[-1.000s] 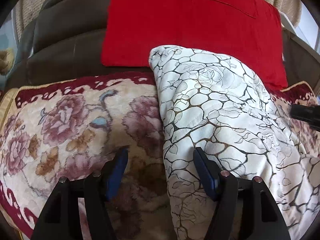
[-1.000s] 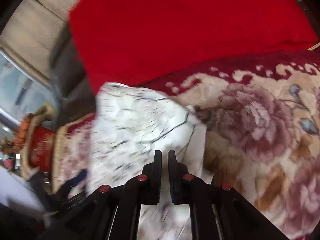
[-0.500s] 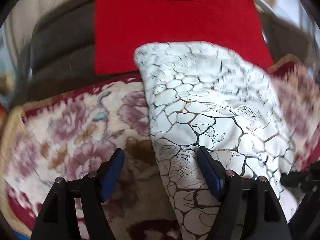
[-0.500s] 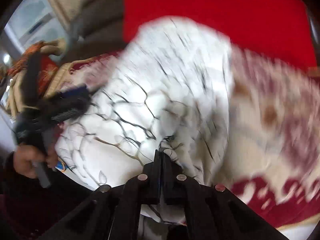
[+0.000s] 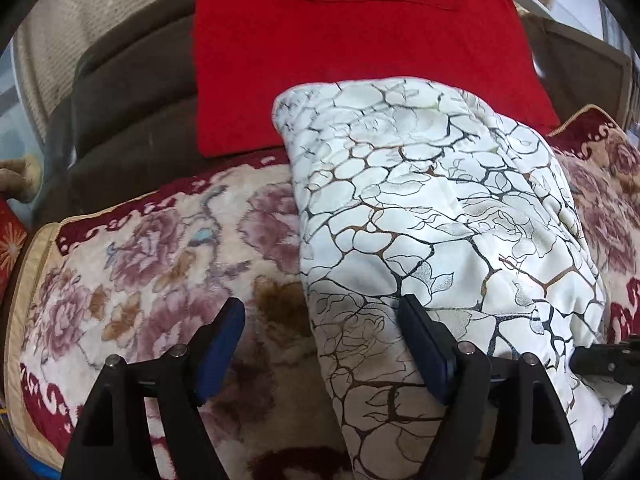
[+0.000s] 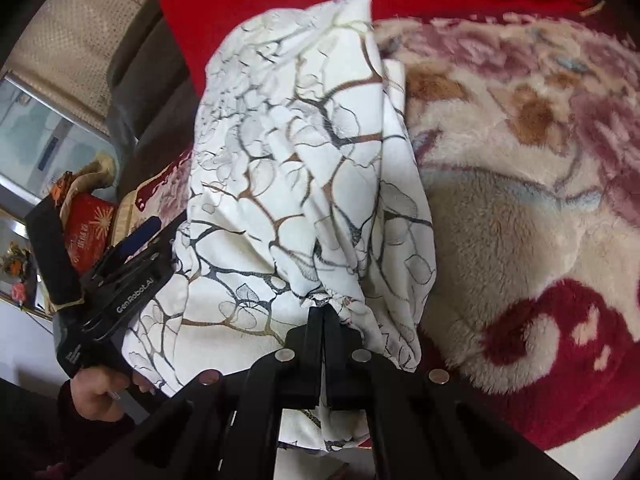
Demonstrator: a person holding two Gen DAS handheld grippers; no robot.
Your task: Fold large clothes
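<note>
Right gripper [image 6: 323,314]: clamped on white patterned cloth [image 6: 296,168], apparently its near hem.
Left gripper [image 5: 322,336] opening, ungripped; cloth's long axis runs toward the red cushion [image 5: 360,40].

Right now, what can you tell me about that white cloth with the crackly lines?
The white garment is thin, smooth-looking fabric printed with black and brown cracked lines and faint roses. It lies folded in a long strip on the flowery blanket, its far end reaching the red cloth. The right gripper pinches its near edge.
</note>
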